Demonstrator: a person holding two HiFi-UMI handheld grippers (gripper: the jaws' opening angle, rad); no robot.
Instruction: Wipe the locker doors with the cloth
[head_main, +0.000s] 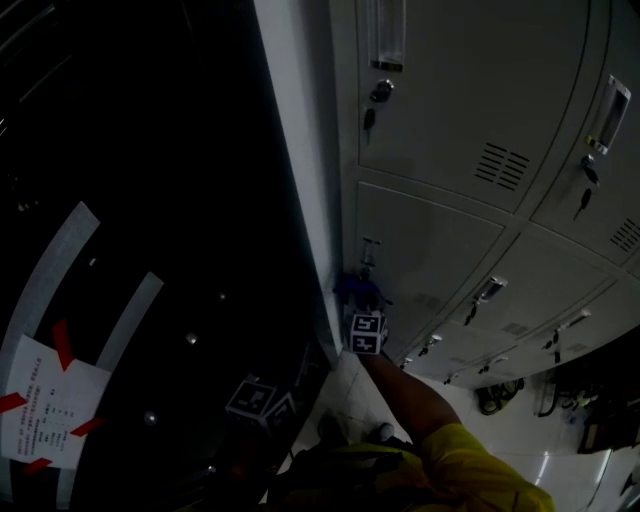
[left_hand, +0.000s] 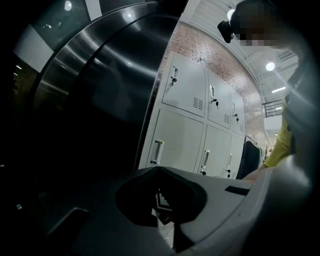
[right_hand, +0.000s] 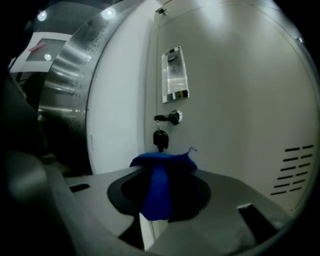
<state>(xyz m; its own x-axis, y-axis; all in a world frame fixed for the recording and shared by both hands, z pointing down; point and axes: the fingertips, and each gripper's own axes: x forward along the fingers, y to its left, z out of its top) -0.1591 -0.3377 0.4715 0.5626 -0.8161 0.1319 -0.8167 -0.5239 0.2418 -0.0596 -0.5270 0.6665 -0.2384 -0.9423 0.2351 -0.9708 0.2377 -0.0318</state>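
Cloth (right_hand: 157, 192) half-hidden within right gripper (right_hand: 163, 164)

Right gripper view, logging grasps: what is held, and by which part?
The right hand-held gripper pinches the blue cloth by a bunched fold between its jaw tips.

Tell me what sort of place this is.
Probably a locker room or staff changing area: rows of grey metal lockers with handles, a black key hanging in a door lock, and a red brick wall above them.
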